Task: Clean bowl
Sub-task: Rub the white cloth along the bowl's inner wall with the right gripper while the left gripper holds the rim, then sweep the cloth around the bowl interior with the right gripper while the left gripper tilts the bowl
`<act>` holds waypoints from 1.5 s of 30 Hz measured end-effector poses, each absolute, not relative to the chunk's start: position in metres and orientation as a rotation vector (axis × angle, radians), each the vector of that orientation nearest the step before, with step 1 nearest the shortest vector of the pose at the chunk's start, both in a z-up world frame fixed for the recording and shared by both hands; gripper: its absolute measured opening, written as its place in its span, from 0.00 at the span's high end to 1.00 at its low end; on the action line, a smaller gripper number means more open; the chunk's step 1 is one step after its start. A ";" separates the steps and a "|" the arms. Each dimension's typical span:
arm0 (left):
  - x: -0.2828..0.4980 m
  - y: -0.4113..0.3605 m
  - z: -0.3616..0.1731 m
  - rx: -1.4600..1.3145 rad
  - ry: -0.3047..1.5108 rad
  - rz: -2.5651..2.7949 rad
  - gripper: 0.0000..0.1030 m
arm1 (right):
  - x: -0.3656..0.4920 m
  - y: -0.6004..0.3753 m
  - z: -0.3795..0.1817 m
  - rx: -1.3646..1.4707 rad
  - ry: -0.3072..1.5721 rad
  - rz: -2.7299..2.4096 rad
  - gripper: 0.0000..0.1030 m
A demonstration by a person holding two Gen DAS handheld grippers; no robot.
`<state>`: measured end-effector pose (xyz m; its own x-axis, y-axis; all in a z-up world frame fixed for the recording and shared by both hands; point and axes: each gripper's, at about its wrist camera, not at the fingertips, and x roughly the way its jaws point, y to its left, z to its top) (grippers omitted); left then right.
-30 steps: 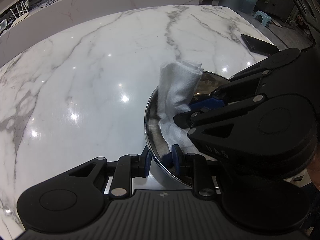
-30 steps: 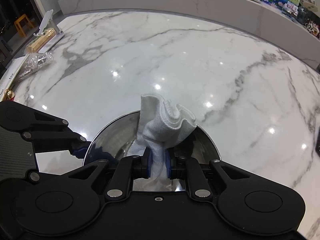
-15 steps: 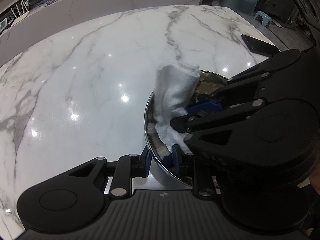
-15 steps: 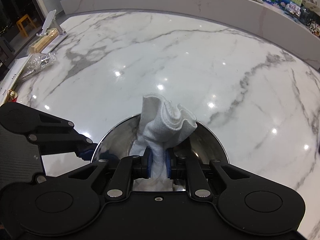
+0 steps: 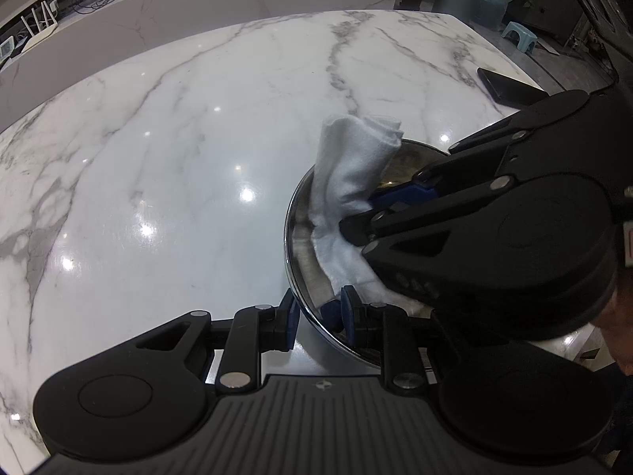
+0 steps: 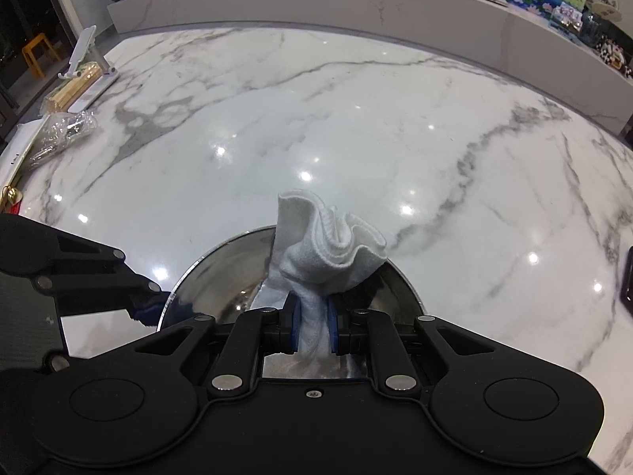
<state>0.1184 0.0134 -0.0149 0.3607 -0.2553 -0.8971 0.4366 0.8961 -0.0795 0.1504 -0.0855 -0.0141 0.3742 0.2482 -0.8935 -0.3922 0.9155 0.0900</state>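
A shiny steel bowl (image 5: 302, 253) sits on the white marble counter; it also shows in the right wrist view (image 6: 221, 277). My left gripper (image 5: 316, 310) is shut on the bowl's near rim, one pad outside and one inside. My right gripper (image 6: 312, 326) is shut on a bunched white cloth (image 6: 328, 245) and holds it inside the bowl. In the left wrist view the cloth (image 5: 352, 174) stands up against the bowl's left inner wall, and the right gripper's black body covers the bowl's right half.
A dark phone (image 5: 510, 89) lies at the counter's right edge. A white phone stand (image 6: 85, 53), a pack of wooden sticks (image 6: 73, 91) and a clear plastic bag (image 6: 63, 134) lie at the far left. A raised marble ledge (image 6: 356, 0) runs behind.
The right gripper with the cloth shifted inside the bowl, first toward the left wall and then back a little. The left gripper kept its hold on the rim.
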 end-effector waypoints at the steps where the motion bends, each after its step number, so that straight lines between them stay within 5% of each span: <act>1: 0.118 0.013 -0.015 0.184 1.117 -0.449 0.80 | 0.150 -0.084 -0.014 -0.142 1.118 0.423 0.88; 45: 0.119 0.015 -0.015 0.182 1.116 -0.439 0.79 | 0.147 -0.088 -0.014 -0.183 1.111 0.398 0.88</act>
